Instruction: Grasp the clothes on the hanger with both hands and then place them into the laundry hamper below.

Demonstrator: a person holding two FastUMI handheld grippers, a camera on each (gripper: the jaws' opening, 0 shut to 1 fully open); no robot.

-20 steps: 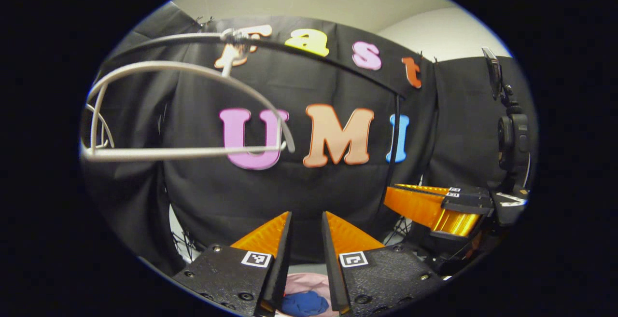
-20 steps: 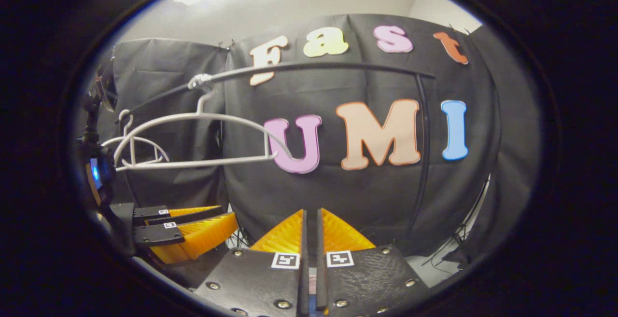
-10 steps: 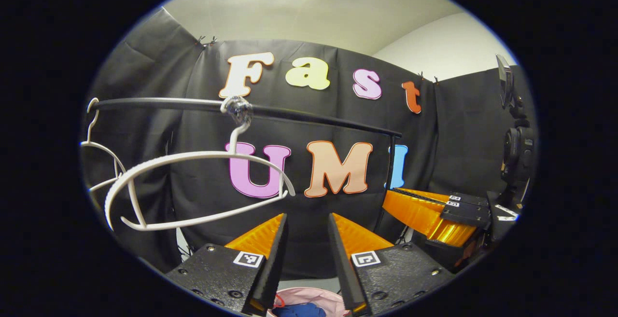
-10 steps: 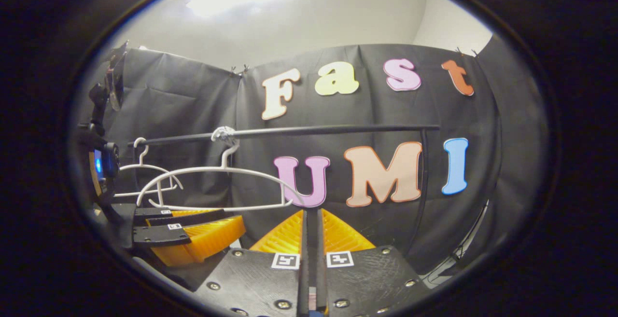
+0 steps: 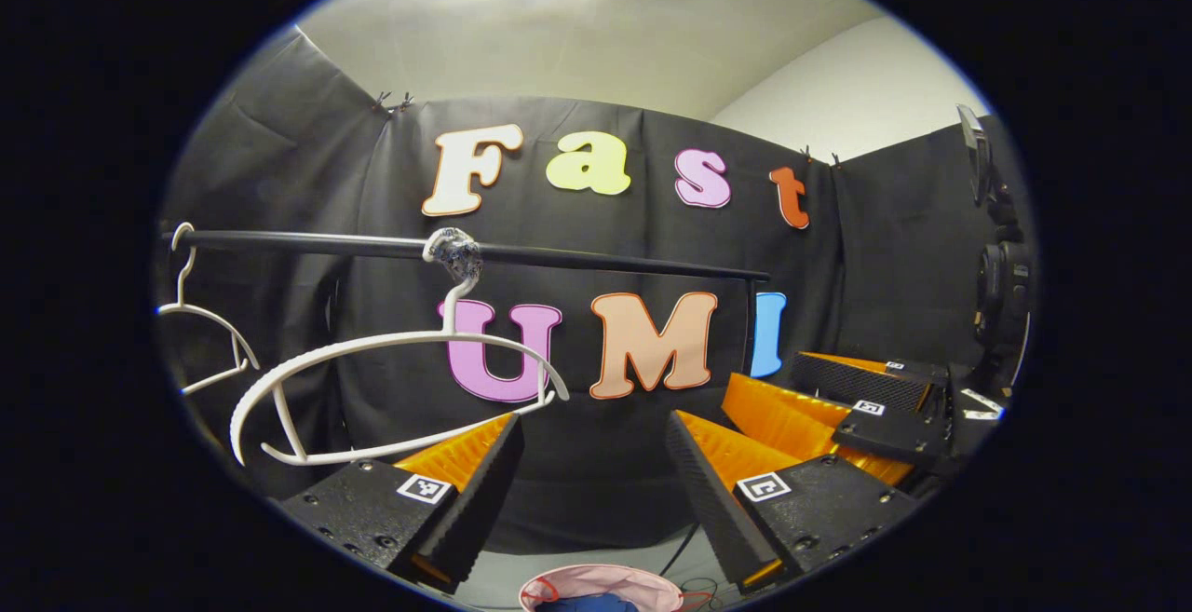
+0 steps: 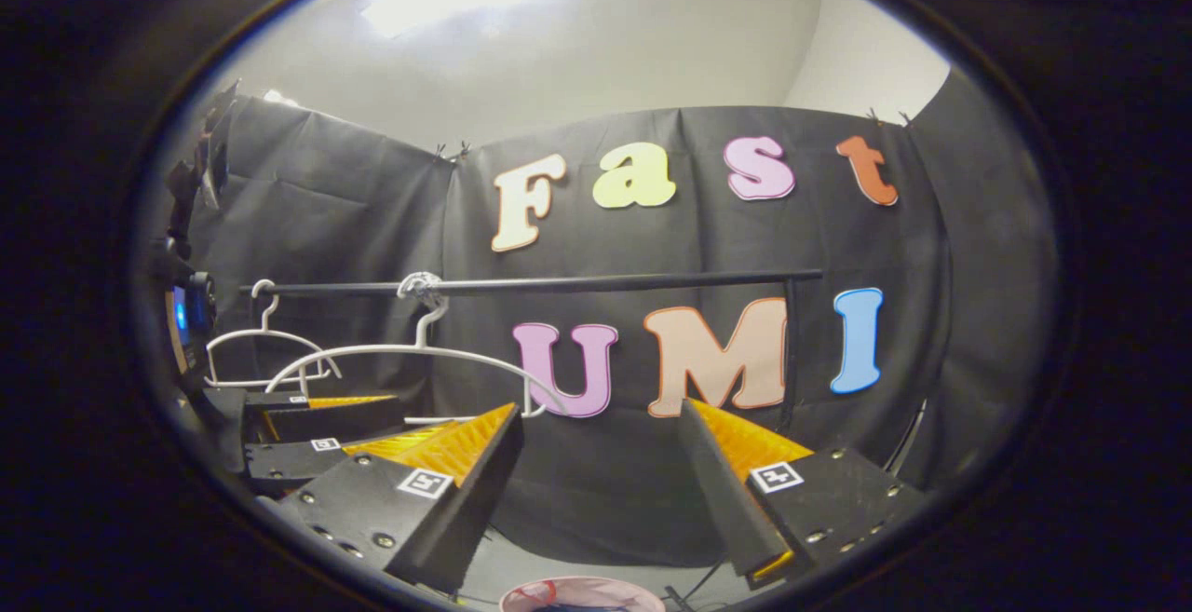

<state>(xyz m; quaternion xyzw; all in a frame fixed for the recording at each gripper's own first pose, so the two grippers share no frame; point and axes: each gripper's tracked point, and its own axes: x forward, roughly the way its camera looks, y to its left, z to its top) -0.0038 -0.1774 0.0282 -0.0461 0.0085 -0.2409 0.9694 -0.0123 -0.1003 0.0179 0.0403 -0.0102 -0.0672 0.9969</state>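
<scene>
Both grippers are hanging wide open with nothing in them, left gripper [image 5: 593,430] and right gripper [image 6: 601,421] sitting below the black rail [image 5: 596,260]. White hanger [image 5: 391,379] is dangling bare off that rail. Clothes [image 5: 582,603] are lying in the pink hamper [image 5: 601,582], way under the rail.

A bare white plastic hanger [image 5: 396,379] with a curved shoulder bar hangs tilted by its hook from the black horizontal rail [image 5: 596,261], with no garment on it. Far below the rail sits the round pink fabric laundry hamper [image 5: 643,584], its mouth open upward. Inside it lies a crumpled blue piece of clothing [image 5: 582,604], low within the rim.
</scene>
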